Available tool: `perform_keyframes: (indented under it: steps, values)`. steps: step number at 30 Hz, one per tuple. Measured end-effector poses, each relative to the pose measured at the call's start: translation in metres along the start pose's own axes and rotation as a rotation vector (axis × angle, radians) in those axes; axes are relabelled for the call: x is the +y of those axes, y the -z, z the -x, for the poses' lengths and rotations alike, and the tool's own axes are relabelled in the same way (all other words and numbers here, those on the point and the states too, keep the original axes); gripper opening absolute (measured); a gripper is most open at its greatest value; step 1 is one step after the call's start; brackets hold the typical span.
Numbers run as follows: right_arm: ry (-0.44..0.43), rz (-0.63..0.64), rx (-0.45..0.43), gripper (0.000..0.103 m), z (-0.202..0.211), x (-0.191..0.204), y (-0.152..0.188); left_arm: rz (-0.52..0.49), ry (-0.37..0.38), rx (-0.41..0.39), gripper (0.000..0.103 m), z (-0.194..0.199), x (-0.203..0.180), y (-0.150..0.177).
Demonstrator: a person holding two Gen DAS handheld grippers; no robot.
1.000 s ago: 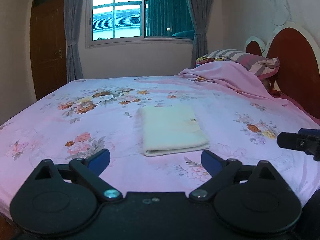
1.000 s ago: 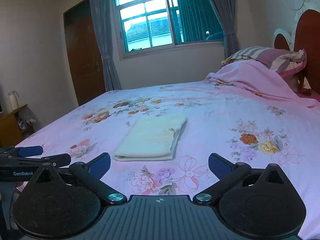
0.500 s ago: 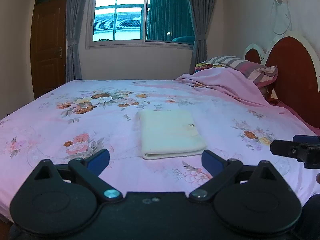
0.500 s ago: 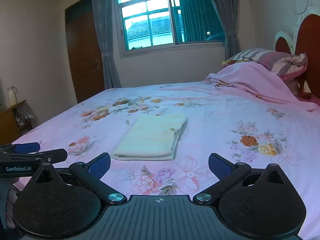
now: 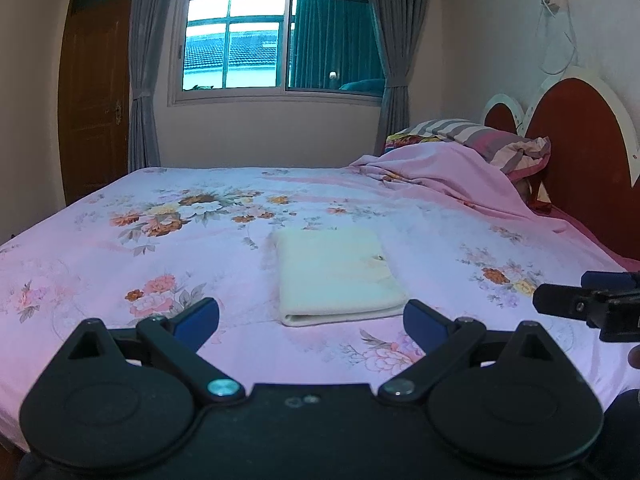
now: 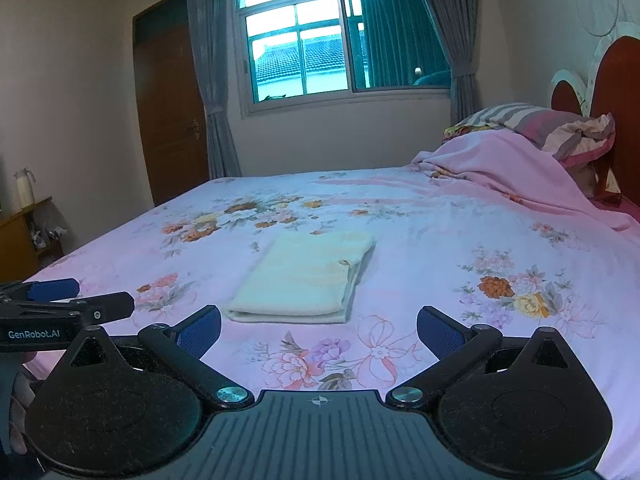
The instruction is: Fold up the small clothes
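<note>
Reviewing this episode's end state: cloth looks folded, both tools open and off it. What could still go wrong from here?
1. The folded cream cloth has loose layered edges on its right side; a tool brushing there could peel the fold open.
2. The floral bedsheet is soft, so pressing beside the cloth may drag or skew it.
3. The left tool and right tool sit close together near the cloth; they might collide on a shared approach.

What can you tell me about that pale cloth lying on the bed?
The cloth is cream, soft-looking, perhaps terry or knit. It is folded into a neat flat rectangle of several layers, with a rounded fold along the near edge and stacked edges on its right side. A small dark mark sits near that right edge. It lies flat on the flowered pink sheet, mid-bed. Nothing else touches it; both grippers are open, short of it.
</note>
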State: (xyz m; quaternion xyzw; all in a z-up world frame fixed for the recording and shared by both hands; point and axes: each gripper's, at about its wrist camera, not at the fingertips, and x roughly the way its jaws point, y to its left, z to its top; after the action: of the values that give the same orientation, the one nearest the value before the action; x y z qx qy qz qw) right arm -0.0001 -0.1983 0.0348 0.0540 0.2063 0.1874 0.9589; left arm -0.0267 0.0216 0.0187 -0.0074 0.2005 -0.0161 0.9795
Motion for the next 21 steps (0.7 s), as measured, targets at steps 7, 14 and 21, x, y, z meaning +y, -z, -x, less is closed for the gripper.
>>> perform_keyframes:
  steps: [7,14,21]
  values:
    - [0.008,0.001,0.005,0.103,-0.0027,-0.0002,0.0006,-0.002,0.011,0.005,0.098,0.0002,-0.0017,-0.0003]
    - [0.008,0.003,0.007,0.103,-0.0026,0.0048,0.0008,-0.005,0.011,0.010,0.098,-0.0023,-0.0015,-0.0003]
    - [0.009,0.008,0.006,0.103,-0.0025,0.0040,-0.0003,0.000,0.015,0.007,0.098,-0.0025,0.0021,-0.0006]
